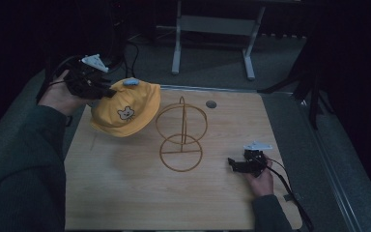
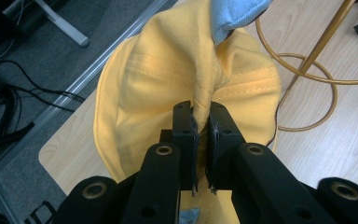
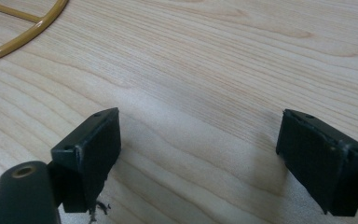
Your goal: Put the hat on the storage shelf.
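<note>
**Yellow cap held up at the table's left rear corner**

The left gripper [image 1: 107, 90] is clamped on a fold of the yellow cap [image 1: 126, 108], its jaws pressed nearly together with the cloth pinched between them, as the left gripper view shows [image 2: 201, 133]. The cap hangs from that grip above the left rear part of the wooden table [image 1: 125, 193], its crown with a small bear face turned toward the camera and a light blue piece [image 1: 130, 82] at its top edge. Just to the right of the cap stands a gold wire stand [image 1: 181, 135], a round base ring with an upright ring above it; the cap's edge comes near the upright ring, and contact cannot be judged.

The right gripper [image 1: 232, 164] rests low over the table near the right front, well apart from the cap, beyond the stand's base. Its jaws are spread wide [image 3: 200, 158] over bare wood, nothing between them.
</note>
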{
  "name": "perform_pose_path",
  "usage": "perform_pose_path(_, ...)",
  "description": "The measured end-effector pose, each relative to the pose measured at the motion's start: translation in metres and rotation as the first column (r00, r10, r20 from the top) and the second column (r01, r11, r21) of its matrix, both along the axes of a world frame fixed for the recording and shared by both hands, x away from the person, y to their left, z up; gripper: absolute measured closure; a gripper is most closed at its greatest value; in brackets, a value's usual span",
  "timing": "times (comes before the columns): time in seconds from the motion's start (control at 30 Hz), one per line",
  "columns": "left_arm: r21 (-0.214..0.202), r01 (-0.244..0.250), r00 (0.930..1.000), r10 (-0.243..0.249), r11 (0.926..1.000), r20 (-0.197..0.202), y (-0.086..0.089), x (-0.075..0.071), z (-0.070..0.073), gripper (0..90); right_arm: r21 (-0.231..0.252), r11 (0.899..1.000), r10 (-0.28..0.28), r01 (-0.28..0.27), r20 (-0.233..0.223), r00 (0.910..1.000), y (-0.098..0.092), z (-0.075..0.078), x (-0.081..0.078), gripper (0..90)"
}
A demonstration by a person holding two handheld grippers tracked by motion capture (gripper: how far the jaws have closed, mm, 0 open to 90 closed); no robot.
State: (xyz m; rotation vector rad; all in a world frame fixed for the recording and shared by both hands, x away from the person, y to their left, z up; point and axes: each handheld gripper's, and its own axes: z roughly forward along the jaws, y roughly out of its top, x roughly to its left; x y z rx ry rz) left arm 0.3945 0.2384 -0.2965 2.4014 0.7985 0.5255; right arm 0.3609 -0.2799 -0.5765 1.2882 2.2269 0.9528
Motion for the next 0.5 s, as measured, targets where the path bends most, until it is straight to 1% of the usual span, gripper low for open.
perform_pose_path(0.3, -0.015, 0.021, 0.9998, -0.021, 0.9997, 0.0, -0.0009, -0.0018, 0.0004, 83.6, 0.0, 1.0, 0.0, 0.0, 0.0, 1.0, 0.0, 0.0, 0.0, 13.6)
perform_pose_path(0.5, -0.023, 0.018, 0.9998, -0.018, 0.9996, 0.01, 0.0005, -0.0028, 0.0007, 83.6, -0.001, 1.0, 0.0, 0.0, 0.0, 1.0, 0.0, 0.0, 0.0, 13.6)
